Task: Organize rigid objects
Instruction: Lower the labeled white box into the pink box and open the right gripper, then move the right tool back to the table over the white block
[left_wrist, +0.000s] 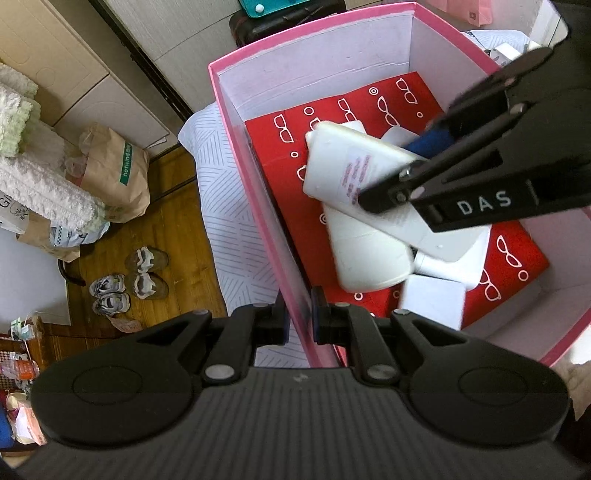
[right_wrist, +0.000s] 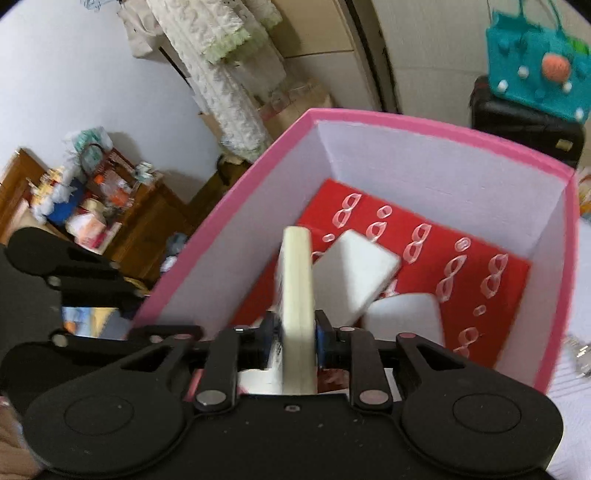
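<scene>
A: Where do the grippers stand?

B: The left gripper (left_wrist: 298, 317) is clamped on the near wall of the pink box (left_wrist: 258, 192), one finger outside, one inside. The right gripper (right_wrist: 295, 332) is closed on a flat white slab (right_wrist: 295, 295), held on edge over the box interior.

A: Can you see that slab from the other side?

B: Yes. In the left wrist view the right gripper (left_wrist: 417, 155) reaches in from the upper right, and the slab (left_wrist: 354, 166) shows its broad face with a patch of small reddish print. It is too blurred to read.

A: Any writing you can read?

B: "DAS" in white letters on the right gripper's body. On the floor a brown paper bag (left_wrist: 114, 177) carries a green band reading "hotwind".

A: What else is in the box?

B: A red sheet (left_wrist: 406, 99) printed with white spectacles and small rings lines the bottom. On it lie other white blocks (left_wrist: 369, 258), overlapping one another under the held slab. How many, I cannot say for sure; at least three.

A: And around the box?

B: It sits on a white cloth with grey line patterns (left_wrist: 221, 206). Two pairs of shoes (left_wrist: 129, 280) stand on the wooden floor, and a teal bag (right_wrist: 535, 59) rests on a black case (right_wrist: 524, 129) behind the box.
</scene>
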